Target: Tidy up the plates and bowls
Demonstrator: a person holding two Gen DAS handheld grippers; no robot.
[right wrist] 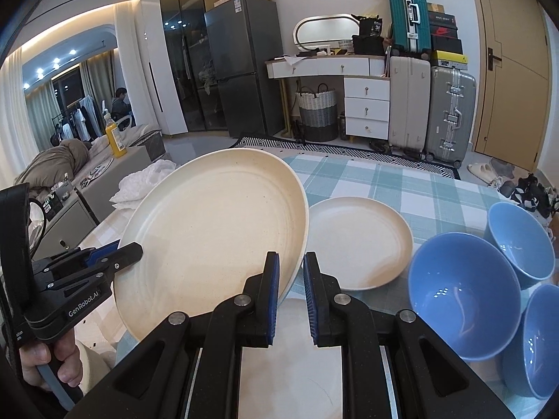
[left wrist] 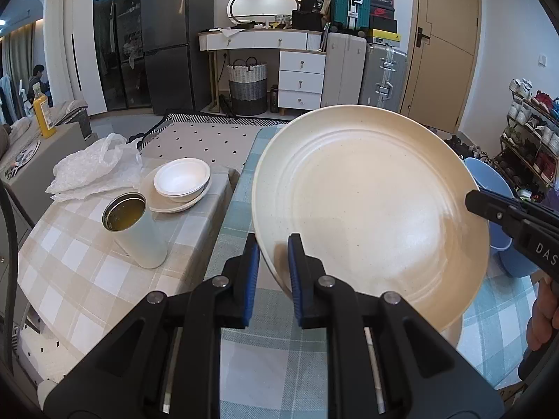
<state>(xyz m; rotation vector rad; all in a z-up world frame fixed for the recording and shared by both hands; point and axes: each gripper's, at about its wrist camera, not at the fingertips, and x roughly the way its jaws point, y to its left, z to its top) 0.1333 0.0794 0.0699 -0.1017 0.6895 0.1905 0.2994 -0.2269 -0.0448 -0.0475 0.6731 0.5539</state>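
A large cream plate [left wrist: 370, 209] is held tilted above the table. My left gripper [left wrist: 274, 244] straddles its near-left rim, jaws close around the edge. My right gripper [right wrist: 290, 262] has its jaws around the opposite rim of the same plate [right wrist: 213, 234], and it shows at the right of the left wrist view [left wrist: 471, 199]. A second cream plate [right wrist: 360, 241] lies flat on the blue checked cloth [right wrist: 401, 181]. Three blue bowls [right wrist: 461, 293] stand to its right. A white bowl [left wrist: 181, 178] sits on a cream plate [left wrist: 167, 206] on the beige checked table.
An open white cylinder can [left wrist: 136, 230] stands on the beige table beside the stacked plate. A crumpled plastic bag [left wrist: 91, 167] lies behind it. Suitcases [right wrist: 429, 104], a dresser [right wrist: 363, 104] and a door [right wrist: 506, 63] are across the room.
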